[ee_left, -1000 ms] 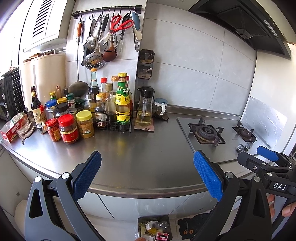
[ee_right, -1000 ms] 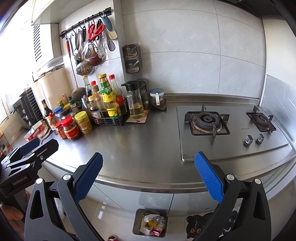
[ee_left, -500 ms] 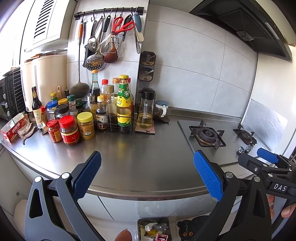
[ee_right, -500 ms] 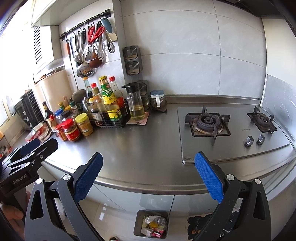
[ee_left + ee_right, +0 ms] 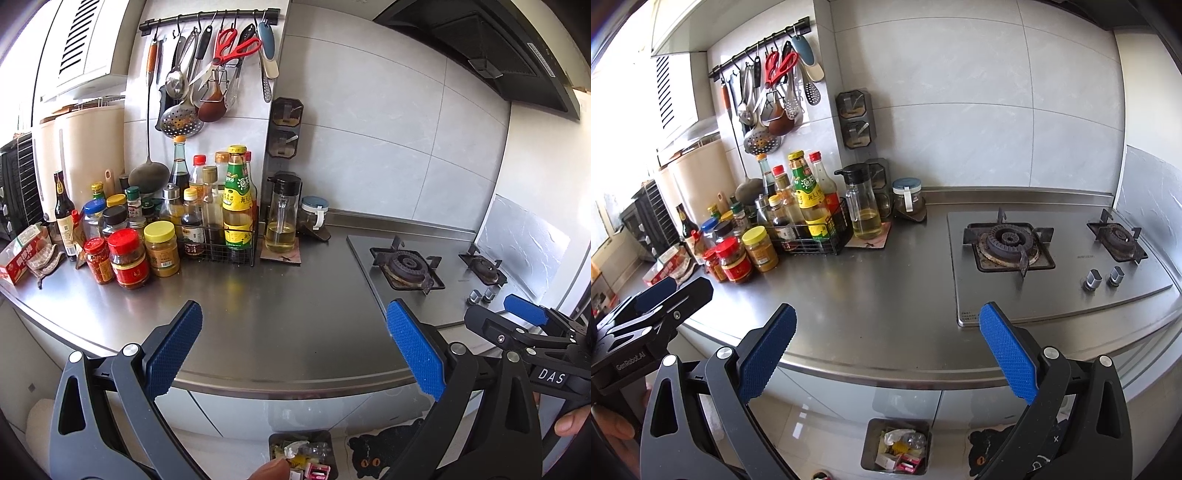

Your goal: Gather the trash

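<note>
A small grey trash bin (image 5: 895, 448) holding wrappers and a crumpled bottle stands on the floor below the steel counter (image 5: 871, 295); it also shows in the left wrist view (image 5: 301, 454). My left gripper (image 5: 291, 345) is open and empty, held above the counter's front edge. My right gripper (image 5: 886, 349) is open and empty, also above the front edge. Each gripper appears at the side of the other's view. No loose trash shows on the counter between the fingers.
Sauce bottles and jars (image 5: 166, 225) crowd the counter's back left, with a wire rack and an oil dispenser (image 5: 281, 218). A red carton (image 5: 20, 254) lies far left. A two-burner gas hob (image 5: 1049, 247) is on the right. Utensils hang on a wall rail (image 5: 210, 48).
Both grippers have drifted slightly back and up from the counter; the view has shifted a little. Both stay open and empty.
</note>
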